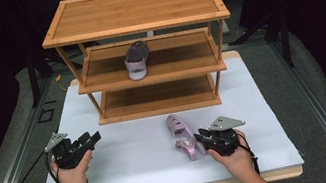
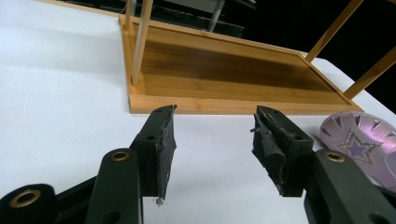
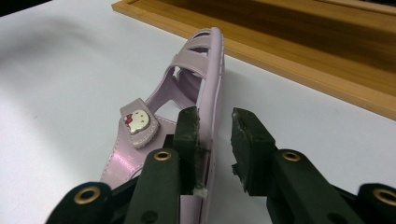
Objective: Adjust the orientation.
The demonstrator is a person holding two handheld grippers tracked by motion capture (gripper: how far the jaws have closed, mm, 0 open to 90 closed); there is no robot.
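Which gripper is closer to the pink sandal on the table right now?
Right. The right gripper is at the pink sandal, its jaws straddling the sole edge at the heel. The left gripper is open, well off to the sandal's left over bare white table.

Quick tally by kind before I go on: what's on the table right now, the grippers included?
Pink sandals: 2, one on the white table top, one on the rack's middle shelf
Wooden shoe rack: 1
Grippers: 2, left gripper, right gripper
Total: 5
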